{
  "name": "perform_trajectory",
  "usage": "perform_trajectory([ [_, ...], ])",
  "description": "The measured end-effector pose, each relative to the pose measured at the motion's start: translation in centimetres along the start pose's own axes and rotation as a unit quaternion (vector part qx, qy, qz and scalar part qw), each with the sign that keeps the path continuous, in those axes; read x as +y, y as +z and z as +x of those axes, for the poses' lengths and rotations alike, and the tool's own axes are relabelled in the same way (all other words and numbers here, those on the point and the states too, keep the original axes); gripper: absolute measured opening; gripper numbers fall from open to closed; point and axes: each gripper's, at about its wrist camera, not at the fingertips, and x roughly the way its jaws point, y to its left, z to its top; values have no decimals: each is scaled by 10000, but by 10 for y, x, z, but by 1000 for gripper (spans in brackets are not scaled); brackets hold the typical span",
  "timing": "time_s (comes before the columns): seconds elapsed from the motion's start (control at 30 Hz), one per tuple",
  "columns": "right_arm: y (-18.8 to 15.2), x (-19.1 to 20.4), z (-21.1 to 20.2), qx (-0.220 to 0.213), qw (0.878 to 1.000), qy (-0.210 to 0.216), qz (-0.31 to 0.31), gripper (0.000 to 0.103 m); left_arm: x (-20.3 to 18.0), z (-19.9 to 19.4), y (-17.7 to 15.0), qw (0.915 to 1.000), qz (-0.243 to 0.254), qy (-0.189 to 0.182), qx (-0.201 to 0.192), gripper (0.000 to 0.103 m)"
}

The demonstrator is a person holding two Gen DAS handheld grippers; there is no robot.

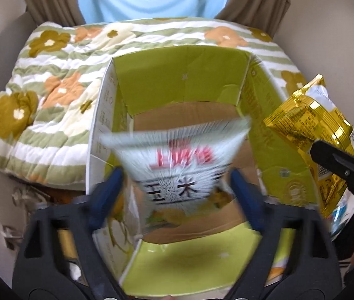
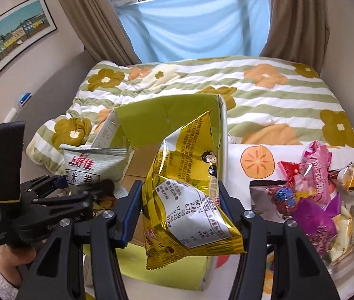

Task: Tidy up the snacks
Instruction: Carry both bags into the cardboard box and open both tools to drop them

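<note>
from the left wrist view, my left gripper (image 1: 175, 187) hangs over the mouth of the green cardboard box (image 1: 184, 80), its blue pads spread wide and clear of the white snack bag (image 1: 177, 157), which sits blurred between them above the brown box floor. i read that bag as loose and dropping in; if it catches the near flap it could tip out onto the flowered quilt (image 1: 52, 75) to the left of the box, and i'd have to fish it back. off the box's right wall the gold snack bag (image 1: 312, 122) shows, pinched by the other tool. from the right wrist view, my right gripper (image 2: 179, 212) is clamped on that gold snack bag (image 2: 189, 200), which stands tall between the pads just in front of the box (image 2: 167, 115), its top corner reaching up against the right wall. the grip is low on a puffy, slippery pack, so i judge it could twist or slide free before it clears the rim. the left tool is at the box's left side with the white bag (image 2: 94, 162) leaning over that edge, so the two tools could collide over one opening. to the right of the box, the pile of loose snacks (image 2: 314, 200) waits on the white persimmon-print cloth (image 2: 257, 160); a careless swing could scatter it.
</note>
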Motion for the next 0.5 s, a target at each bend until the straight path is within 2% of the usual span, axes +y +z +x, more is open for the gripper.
perform_trajectory([
  [0.2, 4, 5, 21, 204, 9996, -103, -158, 51, 13, 1, -7, 9997, -201, -129, 45, 103],
  [0.37, 4, 11, 34, 369, 9985, -6, -392, 51, 28, -13, -16, 9985, -540, -65, 29, 103],
  [0.5, 9, 16, 47, 380, 9973, -66, -628, 52, 34, -15, -13, 9981, -616, 51, -10, 103],
])
